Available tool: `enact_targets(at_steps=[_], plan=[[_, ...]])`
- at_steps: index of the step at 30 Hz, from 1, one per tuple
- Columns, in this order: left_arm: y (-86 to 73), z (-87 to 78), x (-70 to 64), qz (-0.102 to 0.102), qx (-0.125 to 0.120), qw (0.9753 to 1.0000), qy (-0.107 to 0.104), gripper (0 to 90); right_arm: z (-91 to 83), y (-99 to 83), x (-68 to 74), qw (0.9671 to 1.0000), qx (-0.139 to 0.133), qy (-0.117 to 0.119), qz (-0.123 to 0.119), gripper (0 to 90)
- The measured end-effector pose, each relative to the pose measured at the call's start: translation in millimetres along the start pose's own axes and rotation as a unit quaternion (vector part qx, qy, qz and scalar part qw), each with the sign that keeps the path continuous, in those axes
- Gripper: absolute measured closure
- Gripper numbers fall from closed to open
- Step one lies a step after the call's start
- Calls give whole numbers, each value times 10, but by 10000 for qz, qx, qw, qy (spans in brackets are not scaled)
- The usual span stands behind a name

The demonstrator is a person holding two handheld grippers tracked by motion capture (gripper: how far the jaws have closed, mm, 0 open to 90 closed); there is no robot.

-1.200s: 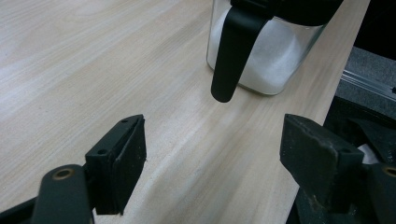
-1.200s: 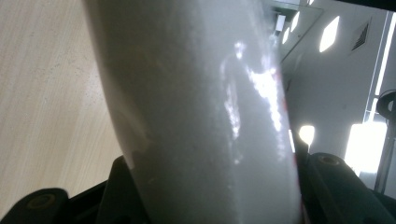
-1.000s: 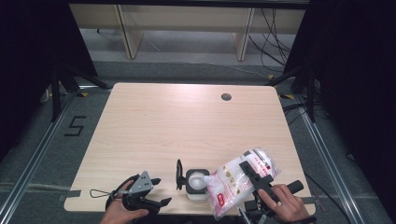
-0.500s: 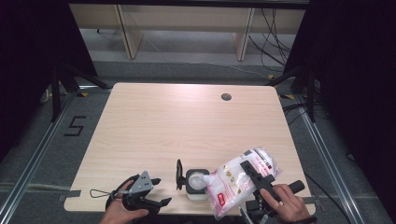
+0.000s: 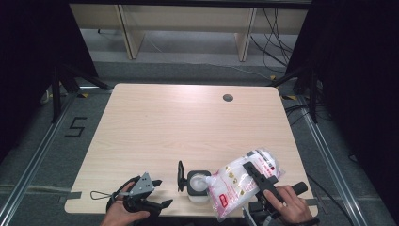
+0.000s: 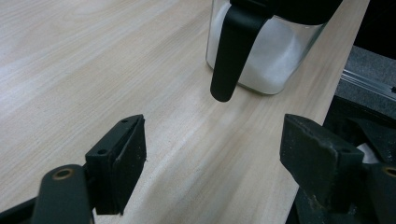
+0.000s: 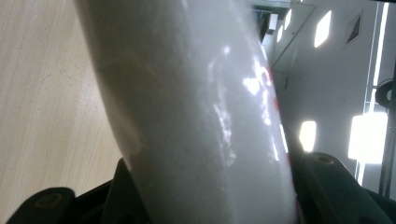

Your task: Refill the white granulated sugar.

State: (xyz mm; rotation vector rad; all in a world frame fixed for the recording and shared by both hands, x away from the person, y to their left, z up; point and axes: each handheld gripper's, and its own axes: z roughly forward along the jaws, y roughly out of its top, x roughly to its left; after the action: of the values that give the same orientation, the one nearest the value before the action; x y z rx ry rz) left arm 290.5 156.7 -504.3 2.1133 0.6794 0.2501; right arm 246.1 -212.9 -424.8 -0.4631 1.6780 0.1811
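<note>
Bag barely shifted, clamped in right gripper, mouth angled down-left over jar, left gripper wide open

Low in the frame, my left gripper sits left of the jar; my right gripper's bag leans over it.

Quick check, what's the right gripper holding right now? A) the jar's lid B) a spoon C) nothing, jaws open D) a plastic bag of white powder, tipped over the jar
D: the right gripper is clamped on the plastic bag, whose lower end tilts down over the open jar; in the right gripper view the bag sits between the jaws.
</note>
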Motion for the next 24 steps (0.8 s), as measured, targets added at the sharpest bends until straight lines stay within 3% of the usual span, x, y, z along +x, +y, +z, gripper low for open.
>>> enact_targets(at_steps=[3,7,8,9,11,15,16,17,18,19,21,24], plan=[[1,-4,-19,-128,-33,9999,1,225,9,-10,13,10000,-9,25,51,557],[2,-3,-18,-117,-28,9999,-3,225,8,-10,14,10000,-24,52,73,558],[5,-9,-3,1,37,10000,-6,225,5,-13,33,9997,12,99,210,559],[0,6,-5,-12,-63,10000,-2,225,6,-11,20,9999,2,58,139,559],[0,-5,-18,-124,-32,9999,2,225,8,-20,29,9997,11,90,232,560],[2,-3,-18,-119,-29,9999,-4,224,6,-32,13,9998,-17,65,177,561],[2,-4,-3,-16,16,10000,-9,224,7,-33,14,9998,-7,69,163,561],[0,7,-16,-92,-68,9999,-12,225,8,-39,33,9996,14,115,272,561],[0,-4,-1,-12,11,10000,19,225,8,-39,45,9993,36,141,354,561],[0,-5,-15,-113,-16,9999,9,224,11,-40,35,9995,18,130,294,561],[1,-6,-15,-92,-36,10000,1,224,12,-38,41,9995,40,141,288,561],[1,5,-26,-174,-78,9998,0,225,16,-36,20,9999,-16,102,98,561]])
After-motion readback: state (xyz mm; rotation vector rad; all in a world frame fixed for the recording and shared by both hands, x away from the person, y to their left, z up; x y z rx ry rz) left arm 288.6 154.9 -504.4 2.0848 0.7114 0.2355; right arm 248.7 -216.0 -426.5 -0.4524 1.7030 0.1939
